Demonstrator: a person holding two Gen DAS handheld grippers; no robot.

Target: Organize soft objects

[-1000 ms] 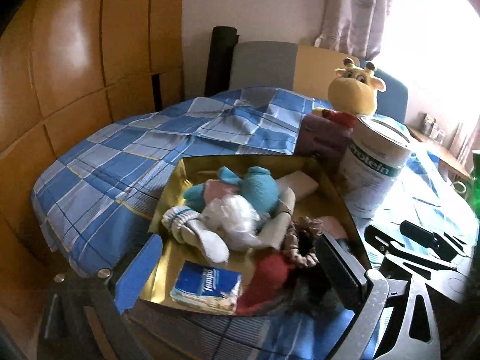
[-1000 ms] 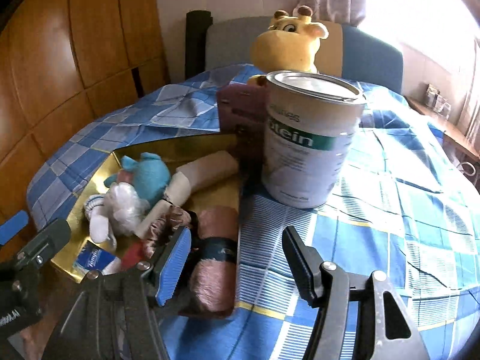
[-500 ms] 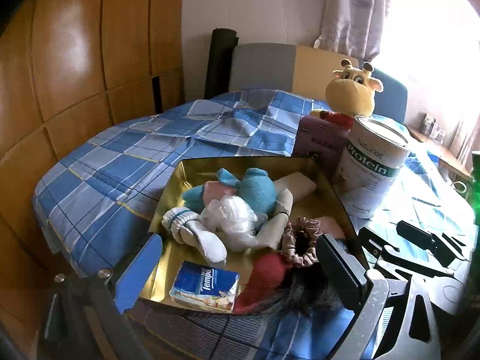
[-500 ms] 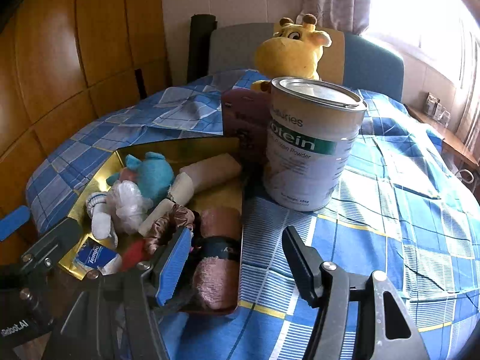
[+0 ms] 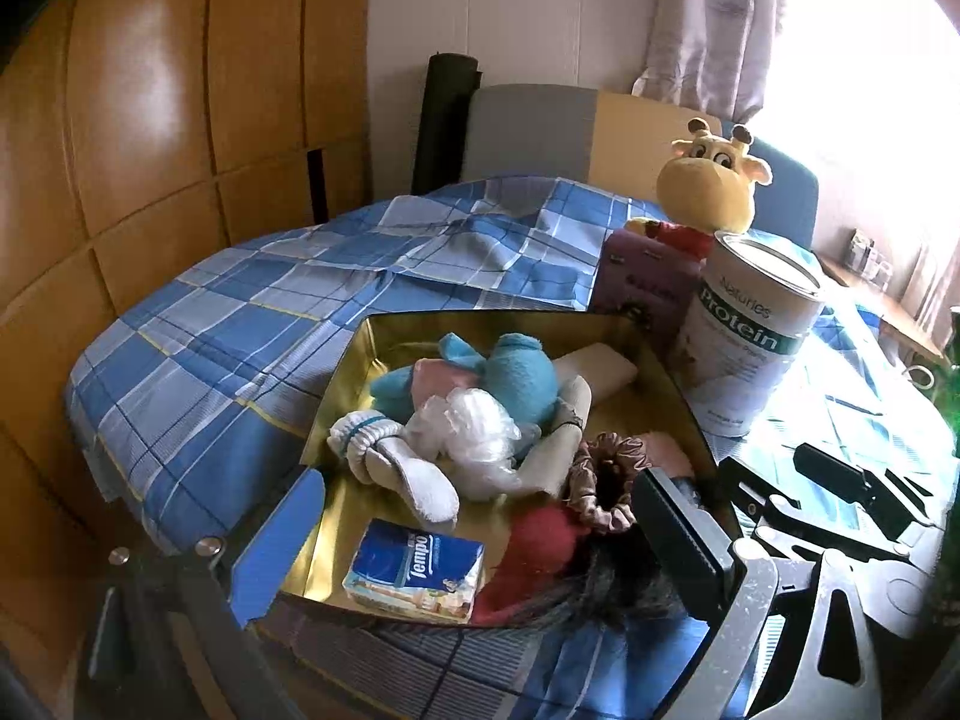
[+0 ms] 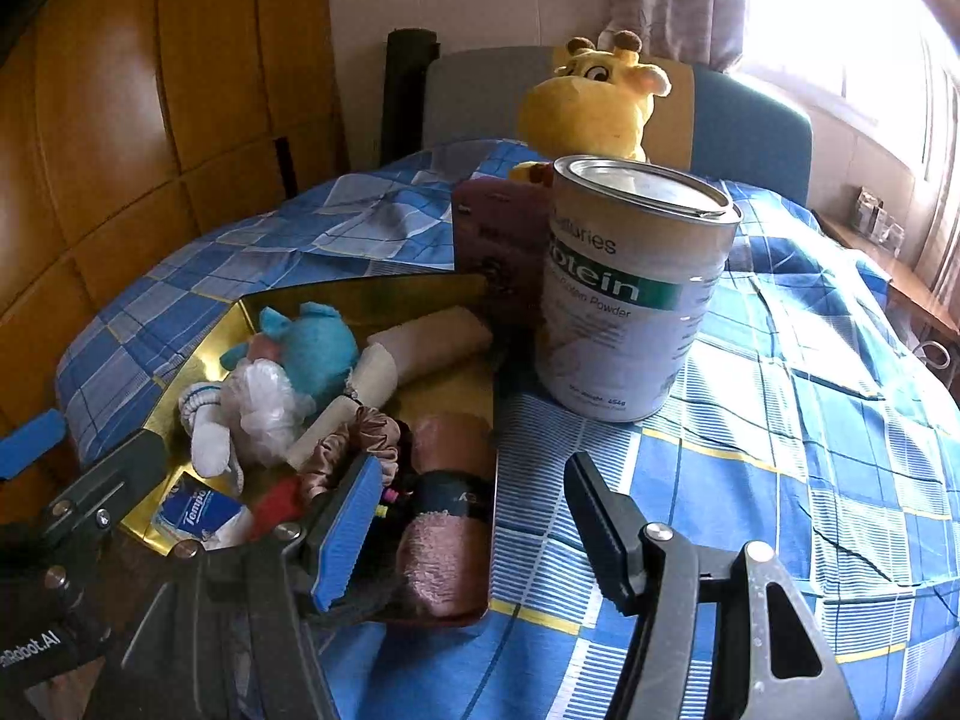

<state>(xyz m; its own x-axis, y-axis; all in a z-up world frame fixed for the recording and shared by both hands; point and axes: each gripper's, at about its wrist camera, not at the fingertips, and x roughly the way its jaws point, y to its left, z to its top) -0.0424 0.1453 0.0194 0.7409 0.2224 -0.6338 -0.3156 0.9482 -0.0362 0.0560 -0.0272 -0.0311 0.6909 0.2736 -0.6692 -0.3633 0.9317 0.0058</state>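
A gold tray [image 5: 360, 354] on the blue checked cloth holds several soft things: a blue plush [image 5: 510, 372], white socks [image 5: 408, 474], a brown scrunchie [image 5: 606, 474], a red cloth [image 5: 534, 546] and a Tempo tissue pack [image 5: 414, 570]. The tray also shows in the right wrist view [image 6: 372, 300], with a pink rolled towel [image 6: 444, 552] at its near right corner. A yellow giraffe plush [image 6: 594, 102] sits behind the can. My left gripper [image 5: 474, 546] is open and empty over the tray's near edge. My right gripper [image 6: 474, 528] is open and empty, straddling the tray's right edge.
A tall protein powder can [image 6: 630, 294] stands right of the tray, a maroon box [image 6: 498, 246] beside it. A chair back [image 5: 540, 126] and wooden wall panels [image 5: 150, 120] lie behind. The checked cloth [image 6: 780, 390] stretches to the right.
Both grippers have drawn back and up a little from the tray, so the view is wider. Nothing in the tray has moved.
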